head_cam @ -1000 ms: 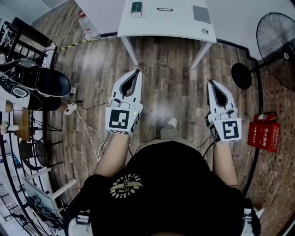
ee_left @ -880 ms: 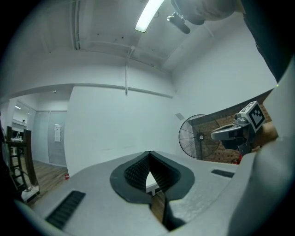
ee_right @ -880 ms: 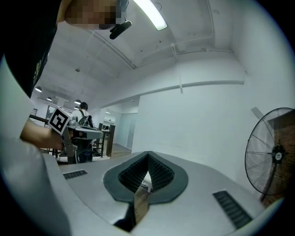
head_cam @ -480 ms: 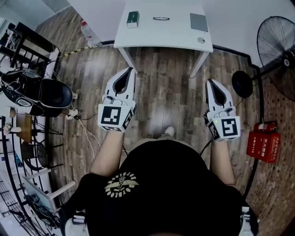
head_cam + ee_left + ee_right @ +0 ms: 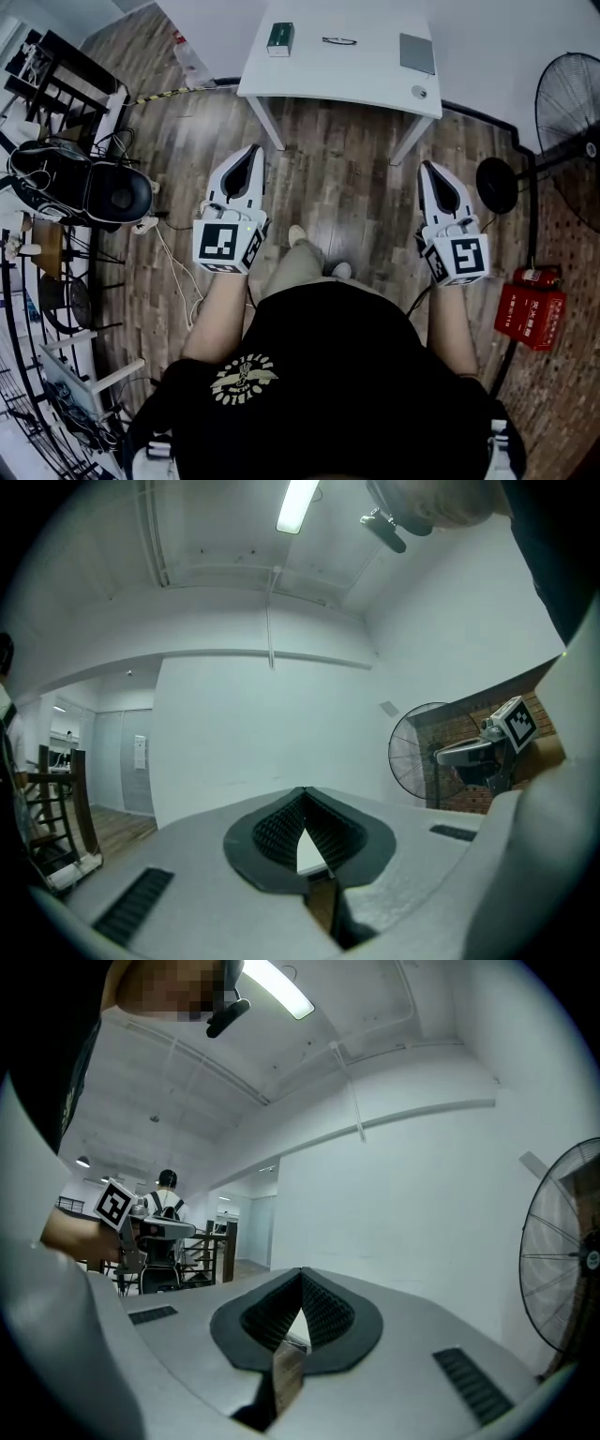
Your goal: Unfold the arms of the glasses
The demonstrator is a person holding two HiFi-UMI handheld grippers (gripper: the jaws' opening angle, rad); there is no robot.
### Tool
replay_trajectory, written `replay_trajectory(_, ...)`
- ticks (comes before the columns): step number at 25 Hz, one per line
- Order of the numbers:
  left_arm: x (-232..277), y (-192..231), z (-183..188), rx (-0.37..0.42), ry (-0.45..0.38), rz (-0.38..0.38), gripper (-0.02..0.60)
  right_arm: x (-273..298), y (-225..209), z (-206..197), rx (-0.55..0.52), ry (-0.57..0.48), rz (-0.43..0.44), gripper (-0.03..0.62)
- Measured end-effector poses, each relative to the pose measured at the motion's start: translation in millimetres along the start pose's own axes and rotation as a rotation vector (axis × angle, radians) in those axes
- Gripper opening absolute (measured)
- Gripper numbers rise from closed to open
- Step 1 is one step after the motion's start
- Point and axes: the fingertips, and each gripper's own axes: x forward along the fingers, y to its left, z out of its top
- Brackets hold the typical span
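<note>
White counter point(image 5: 347, 80) is seen fuller than a second ago, the glasses point(image 5: 339, 40) left untouched near its far edge, while left tongs point(image 5: 253, 150) and right tongs point(image 5: 429, 169) are held pressed together, empty, so unfolding is not begun.

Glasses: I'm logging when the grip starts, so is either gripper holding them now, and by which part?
Nothing is held. The left gripper and right gripper are shut and empty; the glasses lie untouched on the white table ahead.
</note>
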Motion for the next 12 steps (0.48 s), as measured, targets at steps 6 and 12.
replay_trajectory(6,18,14,-7,-0.001,-0.007,0.007,0.006,20,-9,4,-0.026,0.002,-0.011,0.000)
replay_trajectory(12,46,16,7,0.103,-0.061,-0.005,0.006,48,-14,3,-0.044,0.018,-0.015,0.000)
